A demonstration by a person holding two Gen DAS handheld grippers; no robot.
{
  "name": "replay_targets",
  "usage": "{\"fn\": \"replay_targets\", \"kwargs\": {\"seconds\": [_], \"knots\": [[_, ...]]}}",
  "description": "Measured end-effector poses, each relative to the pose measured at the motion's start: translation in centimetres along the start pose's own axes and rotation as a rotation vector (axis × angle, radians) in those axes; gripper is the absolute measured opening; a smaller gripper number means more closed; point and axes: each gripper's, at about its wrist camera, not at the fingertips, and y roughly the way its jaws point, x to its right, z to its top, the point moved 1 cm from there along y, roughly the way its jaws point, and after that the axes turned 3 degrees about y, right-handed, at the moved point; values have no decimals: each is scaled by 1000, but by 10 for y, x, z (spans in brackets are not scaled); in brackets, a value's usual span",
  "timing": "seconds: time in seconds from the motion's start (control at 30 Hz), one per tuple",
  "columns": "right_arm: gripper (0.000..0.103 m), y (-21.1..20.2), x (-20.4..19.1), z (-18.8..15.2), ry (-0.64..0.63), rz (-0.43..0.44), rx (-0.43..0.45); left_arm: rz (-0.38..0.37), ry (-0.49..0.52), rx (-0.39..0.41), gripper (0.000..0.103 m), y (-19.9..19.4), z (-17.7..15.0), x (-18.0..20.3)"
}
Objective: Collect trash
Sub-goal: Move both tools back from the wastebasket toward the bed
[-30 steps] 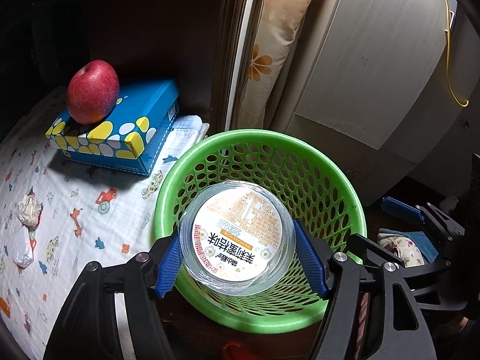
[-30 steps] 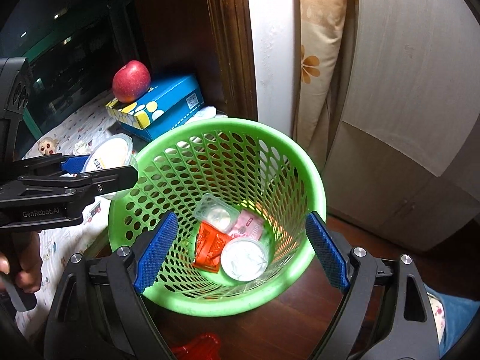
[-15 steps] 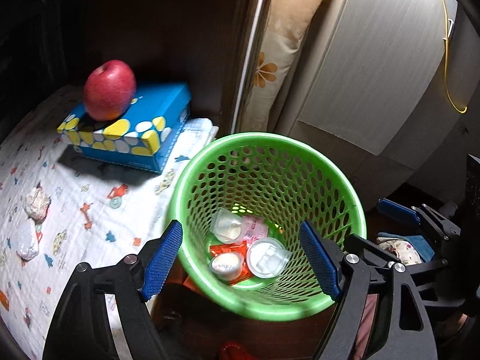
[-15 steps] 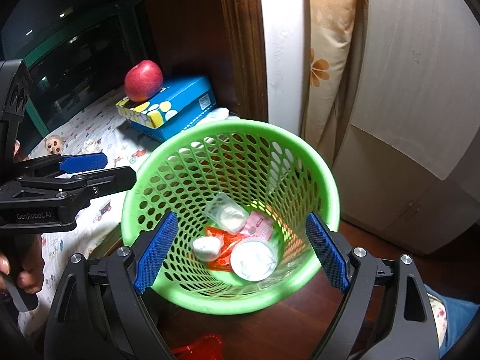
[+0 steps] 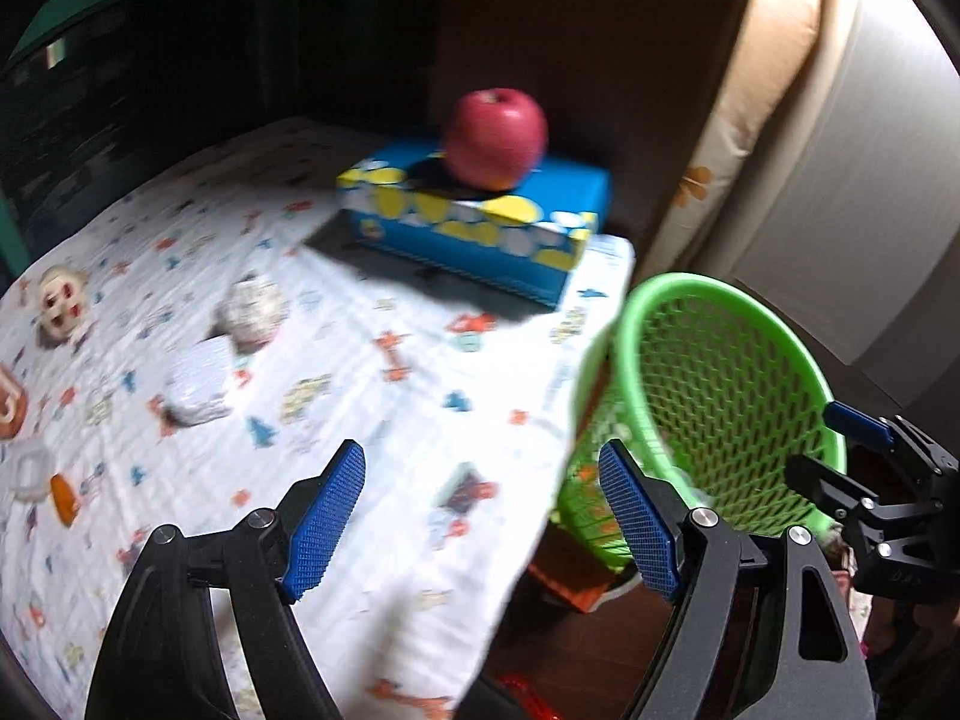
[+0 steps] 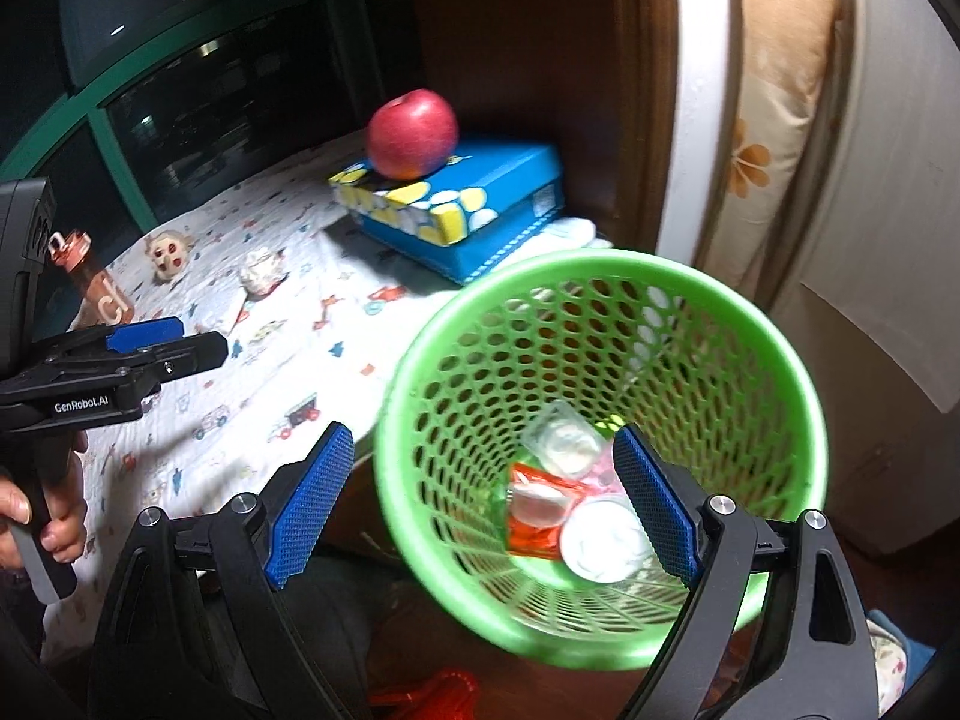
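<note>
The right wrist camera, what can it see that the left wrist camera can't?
Only the right wrist view looks down into the green basket and shows the trash at its bottom. It also shows a hand holding the left tool, and an orange bottle. Only the left wrist view shows a flat white packet and the right tool. Both show the apple on the blue box, a crumpled wad and the patterned cloth.
</note>
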Motion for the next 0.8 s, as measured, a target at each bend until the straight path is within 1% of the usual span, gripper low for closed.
{"fn": "replay_targets", "kwargs": {"seconds": [0.13,0.23,0.53,0.8], "knots": [[88,13,-28,3,-38,36,-18,76,-64,6,77,-8,-13,-49],[88,21,-49,6,-70,61,-29,120,-136,3,77,-14,-23,-86],[88,45,-112,11,-163,133,-64,284,-317,-11,77,-32,-51,-203],[88,69,-164,16,-237,207,-96,383,-587,-43,77,-43,-65,-307]]}}
